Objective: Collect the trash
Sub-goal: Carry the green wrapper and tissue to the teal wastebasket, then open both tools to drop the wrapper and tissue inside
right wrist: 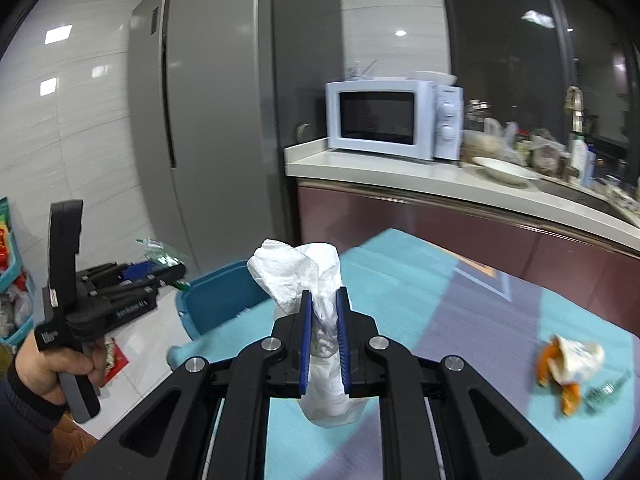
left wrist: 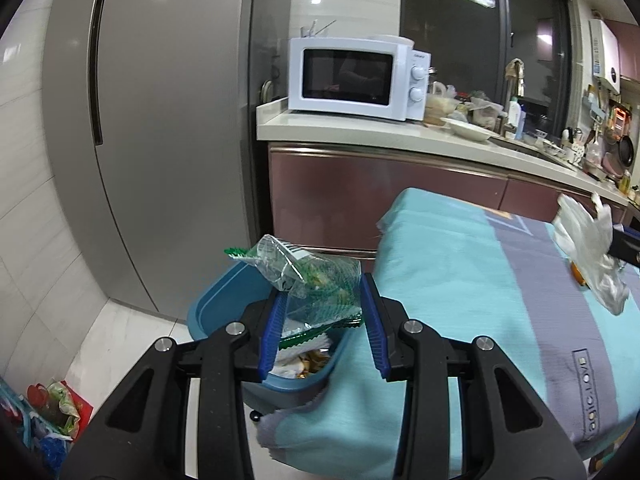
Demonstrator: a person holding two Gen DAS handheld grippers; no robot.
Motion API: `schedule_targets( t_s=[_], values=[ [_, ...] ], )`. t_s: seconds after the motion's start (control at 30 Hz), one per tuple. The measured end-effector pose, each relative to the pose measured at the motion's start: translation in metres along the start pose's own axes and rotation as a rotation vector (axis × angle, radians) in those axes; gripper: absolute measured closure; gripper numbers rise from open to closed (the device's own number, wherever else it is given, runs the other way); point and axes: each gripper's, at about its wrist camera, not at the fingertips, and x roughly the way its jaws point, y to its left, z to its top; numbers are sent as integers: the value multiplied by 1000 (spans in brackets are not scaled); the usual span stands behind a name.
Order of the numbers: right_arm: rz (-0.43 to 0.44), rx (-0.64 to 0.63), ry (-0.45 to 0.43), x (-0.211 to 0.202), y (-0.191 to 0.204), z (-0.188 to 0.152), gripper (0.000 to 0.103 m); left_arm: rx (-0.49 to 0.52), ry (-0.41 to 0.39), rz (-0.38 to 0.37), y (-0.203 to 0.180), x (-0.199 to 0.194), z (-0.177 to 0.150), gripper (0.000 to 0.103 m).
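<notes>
Bin: blue trash bin (left wrist: pixel 224 300) sits on the floor below and ahead of the left gripper's (left wrist: pixel 324 320) fingertips, part-filled with scraps, its near rim touching the hanging edge of the teal cloth (left wrist: pixel 460 280).
Left fingers: partly apart; clear-and-green wrapper (left wrist: pixel 312 280) lies between the blue pads. From this view I cannot tell whether both pads press on it.
Wrapper risk: light film, loosely held at best; a release short of the rim could let it drift to the floor tiles beside the bin.
Right fingers: right gripper (right wrist: pixel 324 320) nearly together, clamped on a crumpled white tissue (right wrist: pixel 296 276) that stands up past the tips and hangs below them.
Tissue risk: soft paper may tear or cling to the pads on release.
Remaining trash: orange peel with paper scrap (right wrist: pixel 568 364) lies on the cloth, right of the right fingers, well apart.
</notes>
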Motion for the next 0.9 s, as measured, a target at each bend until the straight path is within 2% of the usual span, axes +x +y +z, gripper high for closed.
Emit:
schedule_targets(
  t_s=[0.17,0.43,0.67,0.9],
  values=[
    [96,-5,41,45,14,20,93,2,25,43,15,23,6,66],
    [218,-12,170,137,39,41,93,-12,96,71,45,82,14,65],
    [275,-18,314,209,57,48,93,-40,169,62,59,141,18,65],
    [274,-56,446,264,76,38,93,-30,246,51,58,190,10,64]
  ],
)
